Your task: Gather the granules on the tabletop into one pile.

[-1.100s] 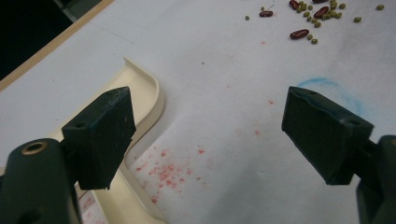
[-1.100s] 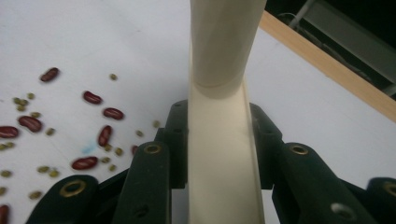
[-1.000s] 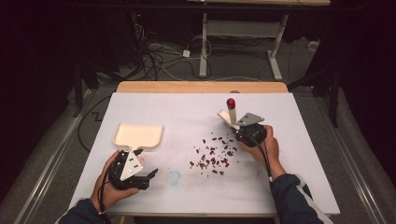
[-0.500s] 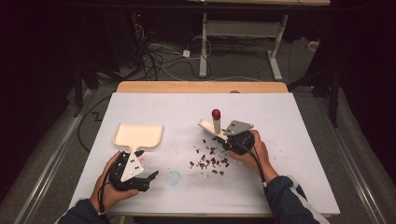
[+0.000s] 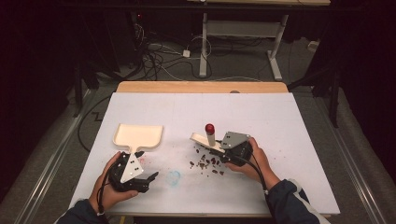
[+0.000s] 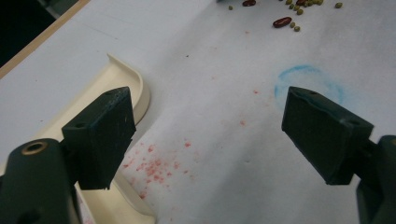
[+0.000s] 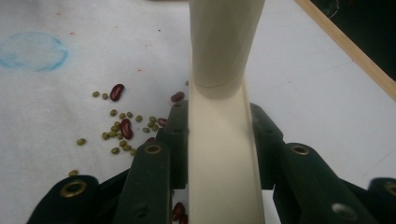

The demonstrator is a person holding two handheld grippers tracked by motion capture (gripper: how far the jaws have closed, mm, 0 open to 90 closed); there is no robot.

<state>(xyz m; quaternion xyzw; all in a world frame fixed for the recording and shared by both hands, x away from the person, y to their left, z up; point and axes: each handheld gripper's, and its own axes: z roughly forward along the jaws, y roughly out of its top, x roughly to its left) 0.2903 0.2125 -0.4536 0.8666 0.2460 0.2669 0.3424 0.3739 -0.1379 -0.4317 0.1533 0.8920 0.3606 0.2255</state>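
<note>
A smooth cream plastic dustpan (image 5: 138, 136) and a cream plastic brush handle (image 7: 224, 140) are seen on the matt white paper-covered worktop (image 5: 280, 121); glossy red beans (image 7: 116, 92) are scattered.

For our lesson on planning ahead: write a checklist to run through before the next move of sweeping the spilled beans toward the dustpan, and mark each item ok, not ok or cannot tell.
1. Right gripper shut on the brush: ok, the jaws clamp its cream handle.
2. Brush reaches the beans: ok, it stands at the pile's far edge.
3. Brush bristles touch the table: cannot tell.
4. Dustpan held steady: not ok, the left gripper is open with nothing between its jaws.
5. Dustpan mouth faces the beans: not ok, its handle points toward the person.
6. Path from beans to dustpan free: ok.
</note>
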